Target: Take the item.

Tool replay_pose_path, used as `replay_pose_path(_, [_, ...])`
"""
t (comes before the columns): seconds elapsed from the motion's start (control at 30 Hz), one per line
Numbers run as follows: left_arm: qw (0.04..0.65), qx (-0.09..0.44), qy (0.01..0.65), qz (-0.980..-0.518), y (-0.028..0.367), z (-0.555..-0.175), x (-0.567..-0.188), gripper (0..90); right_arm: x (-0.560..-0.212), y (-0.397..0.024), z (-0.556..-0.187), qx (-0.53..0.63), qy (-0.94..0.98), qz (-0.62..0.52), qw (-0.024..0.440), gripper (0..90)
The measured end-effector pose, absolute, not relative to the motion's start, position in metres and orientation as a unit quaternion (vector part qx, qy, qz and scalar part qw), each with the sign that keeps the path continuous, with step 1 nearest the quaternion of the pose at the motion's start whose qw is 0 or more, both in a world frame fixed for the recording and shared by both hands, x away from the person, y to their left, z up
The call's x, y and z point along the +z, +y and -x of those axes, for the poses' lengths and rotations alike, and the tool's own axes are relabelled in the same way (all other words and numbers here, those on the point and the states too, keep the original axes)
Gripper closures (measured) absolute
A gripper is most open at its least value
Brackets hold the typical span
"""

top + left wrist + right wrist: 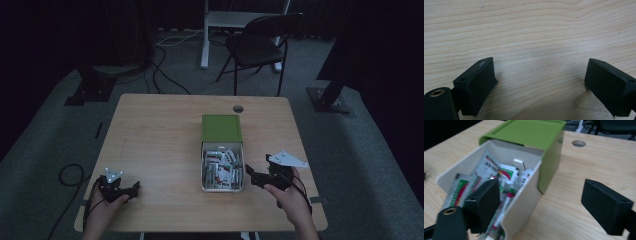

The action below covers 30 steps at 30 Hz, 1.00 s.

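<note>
Two hand-held grippers are working over the pale wooden table (155, 135), which is taking up most of the scene, with a round cable hole (238, 108) sitting near its far edge. A black folding chair (260, 42) is standing on the grey floor beyond the table.

On the tabletop, a cream-white rectangular box (524, 202) is sitting half pulled out of its green sleeve-like cover (529, 132), and its open part is lying nearer the person. Inside it, a heap of small white sachets with red and green print (496, 173) is lying loose.

The right gripper (260, 176) is hovering just beside the box's near right corner, held in the person's right hand (292, 197). Its jaws are standing wide apart and gripping nothing: in the right gripper view, one jaw is hanging over the sachets inside the box while the other is standing out over bare wood, so the box's side wall is lying between them without being pressed.

The left gripper (131, 190) is resting well away from the box, at the table's near left corner, in the person's left hand (102, 212). Its jaws are also standing wide open, with nothing but bare wood grain lying between them in the left gripper view.
</note>
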<state>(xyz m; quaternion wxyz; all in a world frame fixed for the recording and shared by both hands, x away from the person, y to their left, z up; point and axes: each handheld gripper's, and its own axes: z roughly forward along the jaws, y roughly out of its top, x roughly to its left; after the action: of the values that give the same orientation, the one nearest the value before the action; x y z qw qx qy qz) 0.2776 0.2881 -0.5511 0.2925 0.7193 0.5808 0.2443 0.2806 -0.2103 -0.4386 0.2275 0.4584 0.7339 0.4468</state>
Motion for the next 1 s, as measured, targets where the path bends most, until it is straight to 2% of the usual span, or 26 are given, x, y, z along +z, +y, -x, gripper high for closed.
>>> replay_pose_path(0.43, [0.293,0.244,0.581,-0.719,0.288,-0.278,-0.551,10.4,-0.427,-0.178,-0.276,0.47,0.751,-0.414,0.21,20.7])
replay_pose_path(0.87, [0.293,0.244,0.581,-0.719,0.288,-0.278,-0.551,10.4,-0.433,-0.147,-0.274,0.476,0.766,-0.39,0.189,20.7])
replay_pose_path(1.0, [0.293,0.244,0.581,-0.719,0.288,-0.278,-0.551,10.4,-0.436,-0.14,-0.274,0.481,0.767,-0.387,0.176,23.8])
